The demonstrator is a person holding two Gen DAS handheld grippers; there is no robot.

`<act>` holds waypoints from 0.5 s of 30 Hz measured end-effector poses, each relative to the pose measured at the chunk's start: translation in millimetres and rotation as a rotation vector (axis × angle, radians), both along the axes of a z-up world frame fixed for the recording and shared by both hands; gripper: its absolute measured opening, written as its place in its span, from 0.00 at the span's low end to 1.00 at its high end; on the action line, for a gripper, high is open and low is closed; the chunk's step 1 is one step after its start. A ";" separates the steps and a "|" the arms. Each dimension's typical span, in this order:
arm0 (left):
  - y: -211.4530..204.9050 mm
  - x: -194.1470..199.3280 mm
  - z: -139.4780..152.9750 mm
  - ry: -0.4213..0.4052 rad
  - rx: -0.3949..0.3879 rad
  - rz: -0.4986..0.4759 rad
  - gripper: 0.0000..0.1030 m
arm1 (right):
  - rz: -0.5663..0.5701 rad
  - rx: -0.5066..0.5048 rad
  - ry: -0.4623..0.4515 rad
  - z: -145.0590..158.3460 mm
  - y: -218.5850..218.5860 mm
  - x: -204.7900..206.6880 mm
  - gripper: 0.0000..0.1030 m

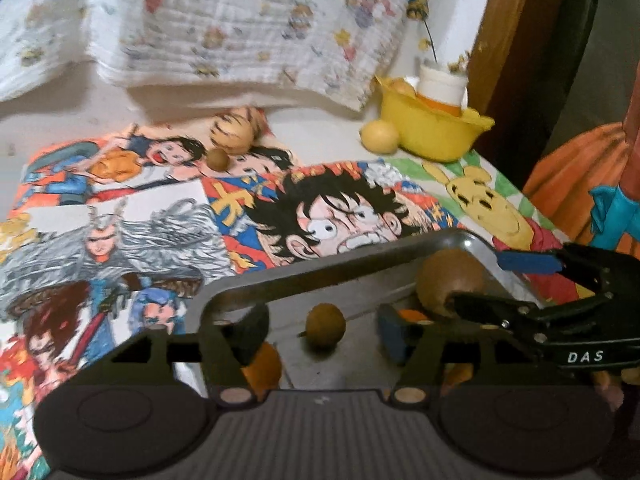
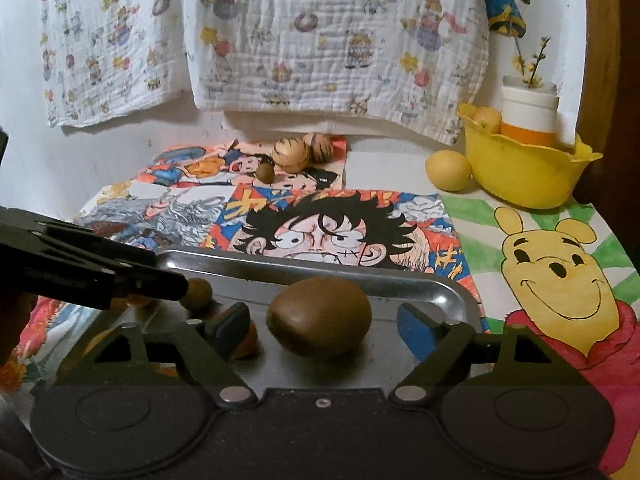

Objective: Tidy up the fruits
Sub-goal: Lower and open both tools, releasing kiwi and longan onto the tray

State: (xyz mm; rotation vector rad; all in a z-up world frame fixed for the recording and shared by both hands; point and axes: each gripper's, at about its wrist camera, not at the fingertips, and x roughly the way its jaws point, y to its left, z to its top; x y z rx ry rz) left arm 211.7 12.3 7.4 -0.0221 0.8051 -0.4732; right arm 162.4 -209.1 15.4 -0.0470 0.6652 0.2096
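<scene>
A metal tray [image 2: 280, 270] lies at the near edge of the table. On it rests a brown kiwi [image 2: 319, 322] between the spread fingers of my right gripper [image 2: 322, 330]; the pads stand clear of it on both sides. My left gripper [image 1: 320, 332] is open too, around a small round brown fruit [image 1: 325, 325] that sits on the tray [image 1: 320, 268] untouched. An orange fruit [image 1: 262, 368] shows behind its left finger. The right gripper [image 1: 498, 282] reaches in from the right beside the kiwi [image 1: 448, 284].
A yellow bowl [image 2: 528, 176] at the back right holds a white-and-orange jar [image 2: 528, 112] and a fruit. A yellow fruit [image 2: 448, 170] lies beside it. Two striped round fruits [image 2: 292, 154] and a small brown one [image 2: 265, 172] sit on cartoon drawings [image 2: 340, 236].
</scene>
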 end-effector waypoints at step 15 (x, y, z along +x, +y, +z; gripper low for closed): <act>22.5 -78.1 23.7 -0.127 -0.003 0.057 0.99 | 0.066 0.044 -0.065 23.0 10.0 -60.9 0.99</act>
